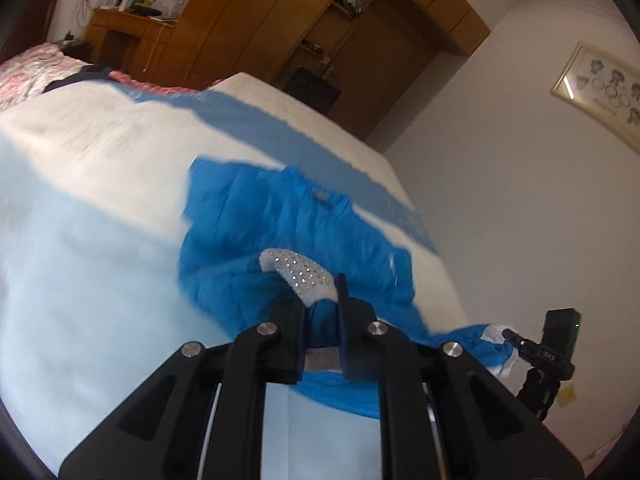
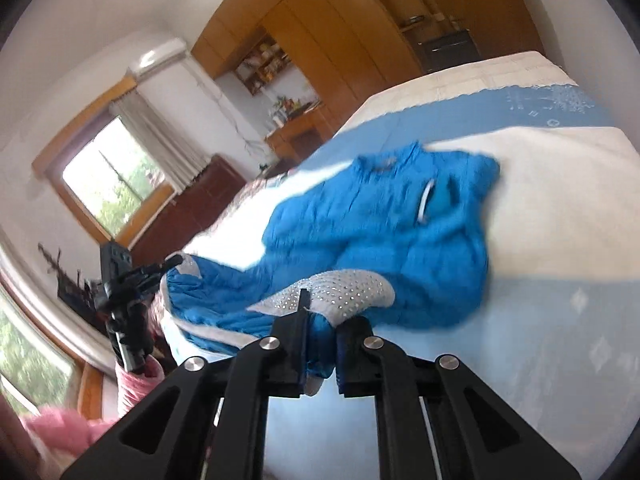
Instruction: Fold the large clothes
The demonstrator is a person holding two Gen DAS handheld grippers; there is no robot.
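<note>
A bright blue padded garment [image 1: 280, 232] with white, stud-dotted trim [image 1: 300, 270] lies partly on the bed and hangs up toward both grippers. My left gripper [image 1: 320, 308] is shut on a blue edge of it beside the trim. My right gripper [image 2: 320, 328] is shut on another edge of the same garment [image 2: 380, 224] by its studded white trim [image 2: 344, 284]. The right gripper [image 1: 520, 340] shows at the left wrist view's right edge, holding fabric. The left gripper [image 2: 156, 270] shows at the left in the right wrist view, also holding fabric.
The bed [image 1: 100, 208] has a pale blue, white and mid-blue cover. A pink floral quilt [image 1: 28, 76] lies at its far end. Wooden wardrobes [image 1: 288, 20] and a desk [image 1: 120, 36] stand behind. A white wall with a framed picture [image 1: 600, 88] is right; a window [image 2: 112, 184] is left.
</note>
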